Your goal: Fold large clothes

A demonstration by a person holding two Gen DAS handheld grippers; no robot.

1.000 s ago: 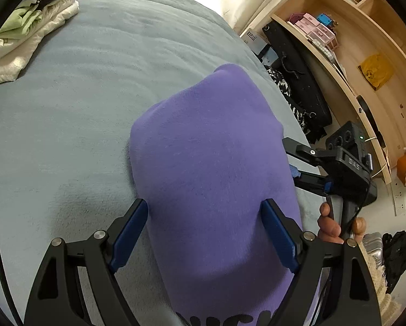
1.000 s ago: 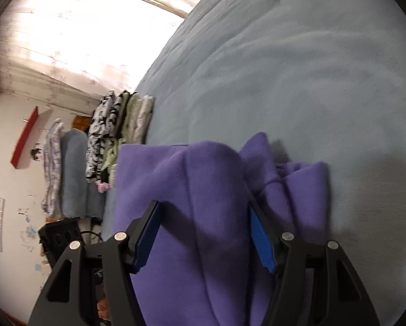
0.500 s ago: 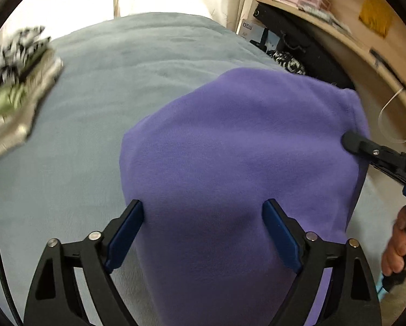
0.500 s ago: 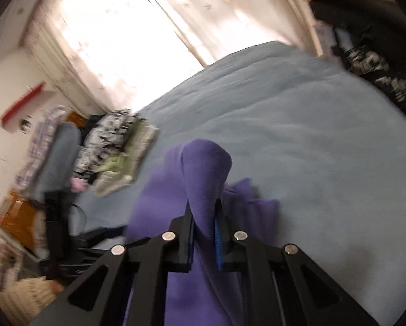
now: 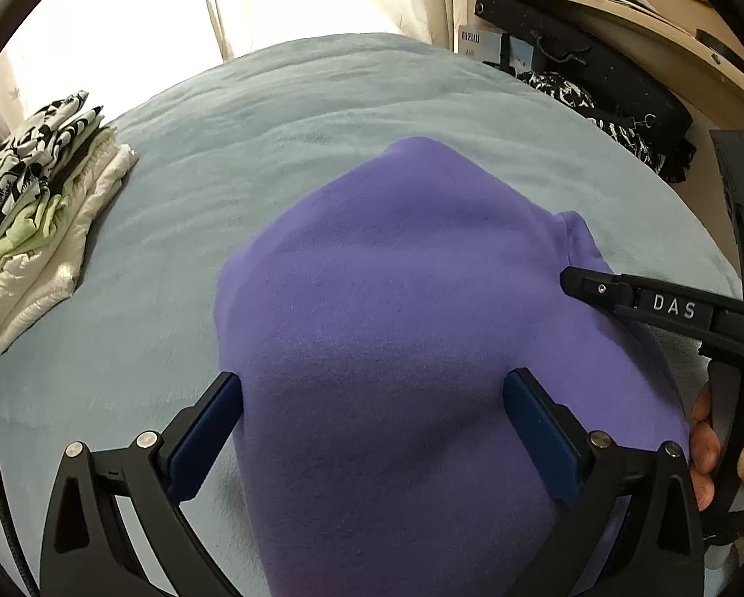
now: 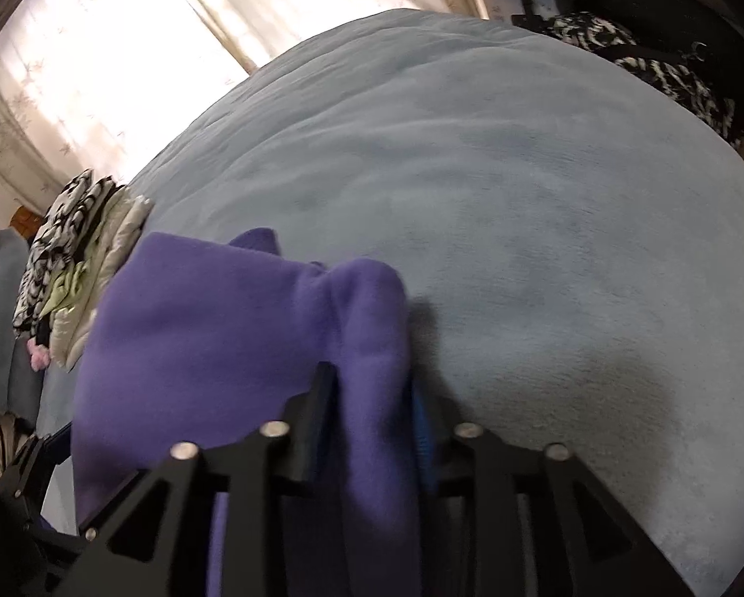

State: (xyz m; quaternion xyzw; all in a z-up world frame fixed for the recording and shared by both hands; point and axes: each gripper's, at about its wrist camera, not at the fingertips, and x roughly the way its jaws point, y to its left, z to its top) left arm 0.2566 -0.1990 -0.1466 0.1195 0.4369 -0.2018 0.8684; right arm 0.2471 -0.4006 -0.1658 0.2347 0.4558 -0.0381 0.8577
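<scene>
A purple fleece garment [image 5: 396, 273] lies folded into a compact bundle on the light blue bed cover [image 5: 172, 199]. My left gripper [image 5: 372, 398] hovers over its near end, jaws opening and wide apart. Its blue pads [image 5: 207, 428] straddle the cloth without pinching it. My right gripper [image 6: 372, 398] is at the bundle's right edge, and one of its black fingers [image 5: 595, 288] shows in the left wrist view. Its jaws are opening, and a thick upright fold of the purple garment [image 6: 212, 328] still fills the gap and touches both pads.
A stack of folded clothes [image 5: 38, 199] sits at the bed's left side, also visible as the stack [image 6: 83, 248] in the right wrist view. A wooden shelf [image 5: 620, 0] and a black bag [image 5: 595, 74] stand beyond the right edge. A person's hand [image 5: 705, 423] grips the right handle.
The right gripper pinched a fold of the garment, lifted it, then came back down with its jaws parting. The left gripper swung across the bundle and its jaws widened.
</scene>
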